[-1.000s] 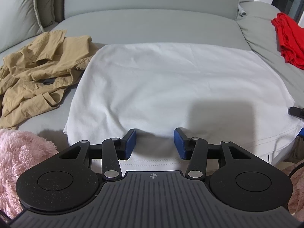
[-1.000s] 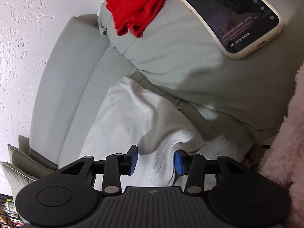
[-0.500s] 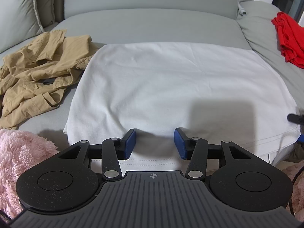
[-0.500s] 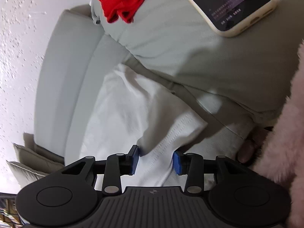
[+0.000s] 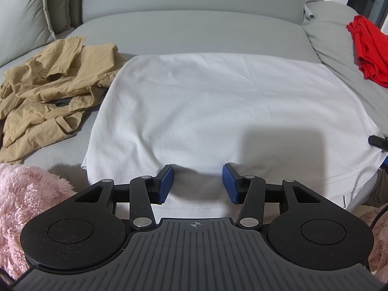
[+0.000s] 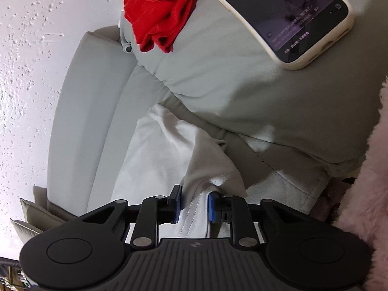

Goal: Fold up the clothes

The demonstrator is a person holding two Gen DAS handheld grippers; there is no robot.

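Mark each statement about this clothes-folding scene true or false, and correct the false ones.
1. A white shirt lies spread on the grey sofa. True.
2. The tan garment is neatly folded. False: it lies crumpled beside the shirt.
3. The left tool has clamped the shirt hem. False: its jaws stand apart over the hem.
4. A phone rests on the sofa arm near a red garment. True.
5. The shirt's stitched edge lies between the right tool's jaws. True; they are closing.

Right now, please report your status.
Left gripper open over shirt hem. Right gripper closing, hem corner between its jaws. Tan clothes touch shirt's left edge.
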